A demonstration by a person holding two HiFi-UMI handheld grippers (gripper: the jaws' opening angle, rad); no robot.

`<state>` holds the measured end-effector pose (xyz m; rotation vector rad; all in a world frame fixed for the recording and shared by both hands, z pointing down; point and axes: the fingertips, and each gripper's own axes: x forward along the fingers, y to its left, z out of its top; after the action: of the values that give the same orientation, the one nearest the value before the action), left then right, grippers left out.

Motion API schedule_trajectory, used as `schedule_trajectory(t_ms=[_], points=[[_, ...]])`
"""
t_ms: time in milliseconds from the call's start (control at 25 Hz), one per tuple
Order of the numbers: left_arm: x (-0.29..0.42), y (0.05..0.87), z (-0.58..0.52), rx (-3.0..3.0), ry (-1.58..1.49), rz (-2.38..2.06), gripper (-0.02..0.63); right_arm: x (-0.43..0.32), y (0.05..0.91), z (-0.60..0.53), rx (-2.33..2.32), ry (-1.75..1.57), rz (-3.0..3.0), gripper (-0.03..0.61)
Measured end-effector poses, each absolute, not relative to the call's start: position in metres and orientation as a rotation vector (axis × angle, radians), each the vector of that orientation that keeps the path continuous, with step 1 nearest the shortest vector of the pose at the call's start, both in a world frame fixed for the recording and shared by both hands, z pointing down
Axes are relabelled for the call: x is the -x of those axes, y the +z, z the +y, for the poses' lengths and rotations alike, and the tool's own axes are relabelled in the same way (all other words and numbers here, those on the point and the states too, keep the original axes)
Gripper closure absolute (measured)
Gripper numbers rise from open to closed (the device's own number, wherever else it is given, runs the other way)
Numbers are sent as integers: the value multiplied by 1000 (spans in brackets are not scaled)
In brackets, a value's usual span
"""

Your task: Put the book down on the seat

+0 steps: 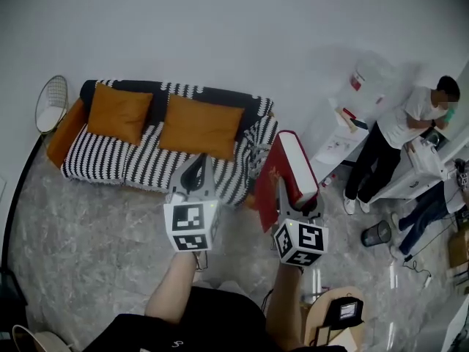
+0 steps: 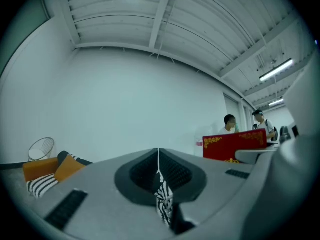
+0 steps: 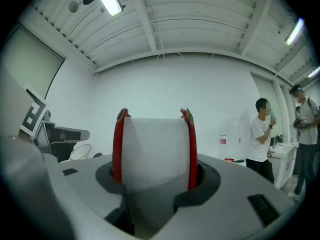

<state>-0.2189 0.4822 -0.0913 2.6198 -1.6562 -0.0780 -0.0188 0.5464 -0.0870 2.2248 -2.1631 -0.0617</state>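
Note:
A thick red book [image 1: 289,169] with white pages stands upright in my right gripper [image 1: 297,204], just in front of the sofa's right end. In the right gripper view the book [image 3: 152,144] fills the gap and both jaws of the right gripper [image 3: 155,176] press on its red covers. The striped black-and-white sofa seat [image 1: 143,163] lies ahead, with two orange cushions [image 1: 117,112] [image 1: 199,127] against its back. My left gripper [image 1: 195,169] hovers over the seat's front edge. In its own view the left gripper [image 2: 158,169] is shut with nothing held, and the book [image 2: 234,145] shows at right.
A round wire basket [image 1: 50,103] stands left of the sofa. At right a person [image 1: 399,127] stands by a white table [image 1: 344,130], with a black bin [image 1: 376,233] on the marble floor. A small round wooden table [image 1: 333,317] sits near my right arm.

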Motion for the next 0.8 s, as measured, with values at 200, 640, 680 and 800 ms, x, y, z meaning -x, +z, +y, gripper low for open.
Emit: schedule_trajectory(t_ms=[200,640,680,800], points=[[223,-91,472,-2602,-107,-1662,601,20,-91,538,-2222,-82,-2157,344],[204,-67,431,-2576,-59,-1630,601,-1,-65,497,-2228,-2,-2140,342],[201,-62,424,-2574,-43,-1628,601,-4,-60,489,-2226,13,-2139,342],[192,-49,393,-2555,-2,-1633,601,-17,-48,455,-2215,51,-2141,342]])
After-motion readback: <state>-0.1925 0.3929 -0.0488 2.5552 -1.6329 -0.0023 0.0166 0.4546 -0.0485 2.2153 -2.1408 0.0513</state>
